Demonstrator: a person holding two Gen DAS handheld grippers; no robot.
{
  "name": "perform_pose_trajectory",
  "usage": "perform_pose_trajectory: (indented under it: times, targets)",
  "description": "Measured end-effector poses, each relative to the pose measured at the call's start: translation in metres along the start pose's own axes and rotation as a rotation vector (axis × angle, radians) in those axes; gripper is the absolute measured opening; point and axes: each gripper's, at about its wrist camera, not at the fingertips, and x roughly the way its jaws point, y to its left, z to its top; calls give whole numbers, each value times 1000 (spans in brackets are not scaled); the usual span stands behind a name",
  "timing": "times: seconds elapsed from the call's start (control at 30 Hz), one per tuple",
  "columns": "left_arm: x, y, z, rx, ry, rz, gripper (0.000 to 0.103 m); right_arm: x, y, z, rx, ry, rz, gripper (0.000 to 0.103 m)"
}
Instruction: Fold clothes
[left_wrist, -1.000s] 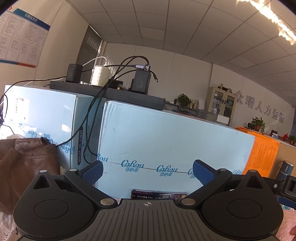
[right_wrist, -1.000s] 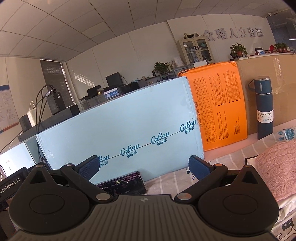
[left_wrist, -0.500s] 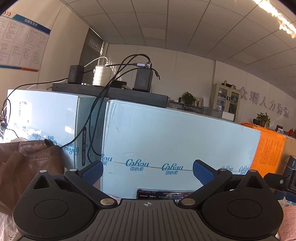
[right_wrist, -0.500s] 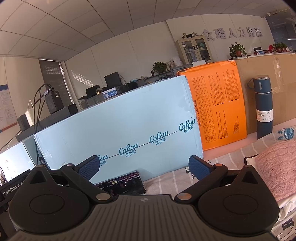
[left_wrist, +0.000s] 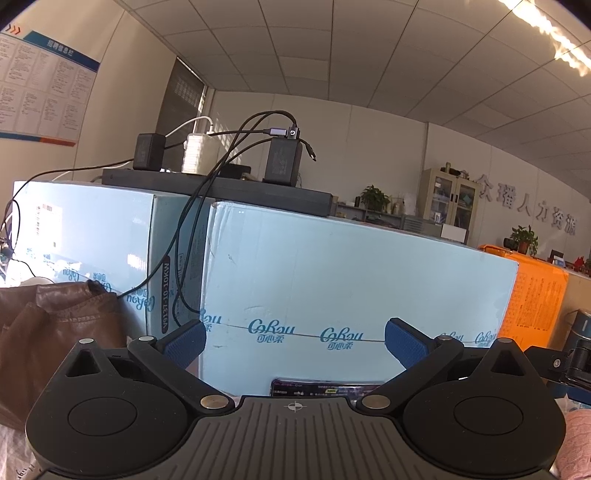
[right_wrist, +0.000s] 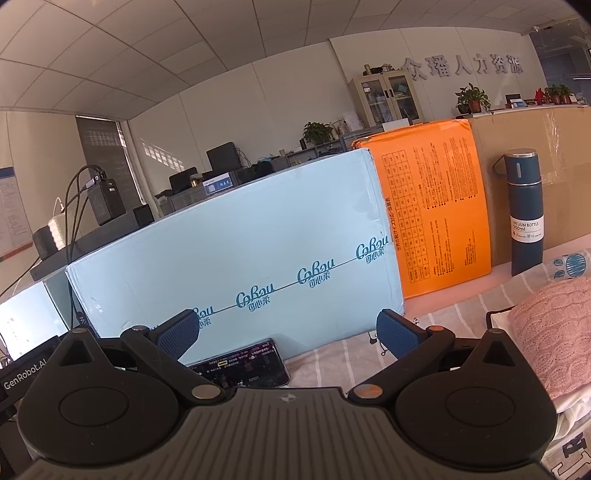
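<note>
Big pale-blue box (right_wrist: 236, 251) fills both views, striped sheet (right_wrist: 332, 354) below it. Pink knit sweater (right_wrist: 554, 332) lies at the right edge, only partly in view, so I cannot tell its long axis or heading. Right gripper (right_wrist: 288, 332) and left gripper (left_wrist: 295, 338) both gape wide, holding nothing. Best tip both down, find a hem, avoid the phone (right_wrist: 240, 369).

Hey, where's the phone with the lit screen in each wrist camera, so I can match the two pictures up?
Left wrist: phone at bottom centre, mostly hidden behind the gripper body.
Right wrist: phone lower left of centre, lying on the striped cloth.
Shared landmark: the light blue box right behind it.
</note>
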Motion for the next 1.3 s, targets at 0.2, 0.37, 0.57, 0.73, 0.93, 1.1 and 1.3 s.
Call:
perform_pose_trajectory:
  times: [0.2, 0.37, 0.57, 0.73, 0.93, 1.1, 1.3]
  targets:
    - [-1, -2, -1, -1, -6, -26, 103, -4, -1, 1, -5, -13, -17, 103]
    - [-2, -7, -3, -19, -16, -95, 103, -21, -5, 3, -13, -66, -47, 103]
    - [-3, -17, -12, -35, -56, -262, 103, -52, -25, 9, -37, -152, -90, 103]
    - [-4, -37, -29, -14, -77, -359, 103, -82, -65, 0, -88, -227, -198, 103]
    - [-3, -81, -70, 72, -46, -512, 103, -113, -163, -8, 27, -311, -323, 103]
    - [7, -120, -90, 91, 108, -637, 103, -127, -250, -15, 156, -322, -311, 103]
    - [20, -177, -106, 23, 258, -901, 103, -122, -354, -16, 456, -246, -170, 103]
